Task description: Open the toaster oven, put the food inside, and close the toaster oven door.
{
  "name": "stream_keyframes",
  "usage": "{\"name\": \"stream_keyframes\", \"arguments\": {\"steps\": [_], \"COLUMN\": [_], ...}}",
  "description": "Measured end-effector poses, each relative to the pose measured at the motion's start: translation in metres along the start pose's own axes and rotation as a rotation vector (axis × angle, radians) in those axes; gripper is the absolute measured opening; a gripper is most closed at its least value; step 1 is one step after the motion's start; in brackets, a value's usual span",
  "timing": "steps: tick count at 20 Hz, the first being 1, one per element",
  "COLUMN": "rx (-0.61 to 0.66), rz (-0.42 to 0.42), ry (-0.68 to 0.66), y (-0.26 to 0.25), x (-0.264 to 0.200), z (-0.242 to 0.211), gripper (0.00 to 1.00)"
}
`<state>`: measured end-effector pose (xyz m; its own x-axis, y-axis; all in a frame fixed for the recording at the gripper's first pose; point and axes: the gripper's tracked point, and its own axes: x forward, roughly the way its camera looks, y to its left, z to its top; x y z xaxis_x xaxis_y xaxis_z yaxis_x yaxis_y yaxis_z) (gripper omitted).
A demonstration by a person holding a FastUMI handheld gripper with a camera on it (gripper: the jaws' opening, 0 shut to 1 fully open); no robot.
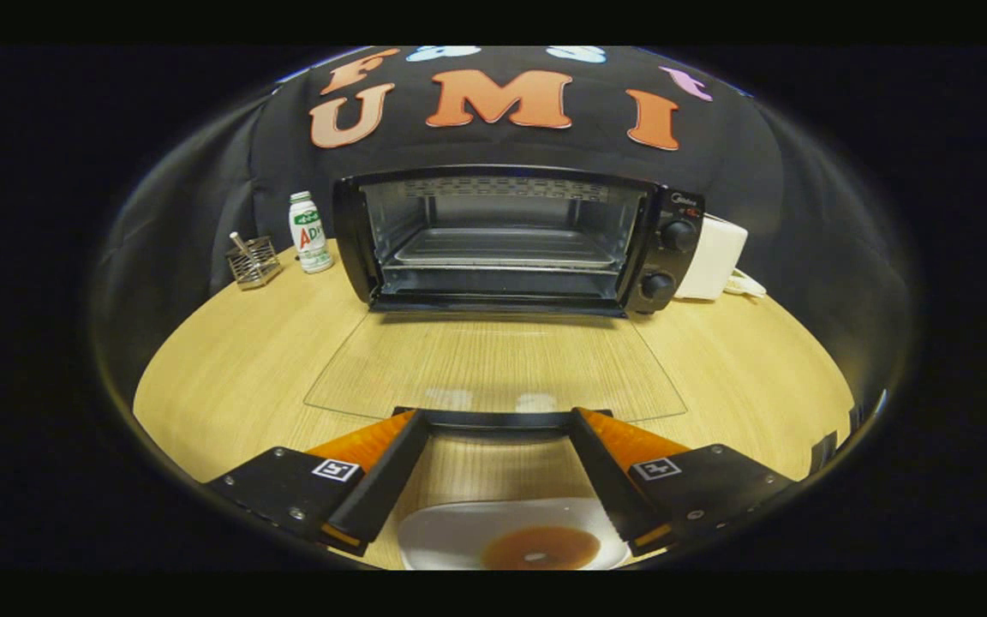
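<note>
**Oven door down, food still on plate**

Toaster oven open on wooden table, glass door folded flat toward gripper. Fingers spread wide, gripping nothing, tips at door's handle bar. Donut-like brown food on white plate, low between fingers. Bottle and wire basket left of oven, white appliance right.

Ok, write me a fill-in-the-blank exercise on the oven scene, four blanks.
1. The black toaster oven has its glass door folded ____ onto the wooden table.
2. The gripper has its fingers spread ____ at the door's handle.
3. The brown ring-shaped food lies on a white ____.
4. A white bottle stands between the oven and a wire ____.

Answers: down; open; plate; basket
</note>
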<state>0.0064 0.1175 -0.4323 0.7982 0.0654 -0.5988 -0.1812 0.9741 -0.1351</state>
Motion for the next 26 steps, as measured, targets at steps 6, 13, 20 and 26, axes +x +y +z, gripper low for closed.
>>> {"name": "stream_keyframes", "arguments": {"steps": [6, 13, 20, 26], "rx": [0.046, 0.102, 0.119, 0.114], "rz": [0.002, -0.038, -0.035, -0.016], "ry": [-0.010, -0.053, -0.018, 0.033], "y": [-0.013, -0.055, -0.058, -0.040], "x": [-0.033, -0.109, -0.146, -0.135], "z": [0.015, 0.008, -0.045, -0.077], "gripper": [1.00, 0.99, 0.99, 0.99]}}
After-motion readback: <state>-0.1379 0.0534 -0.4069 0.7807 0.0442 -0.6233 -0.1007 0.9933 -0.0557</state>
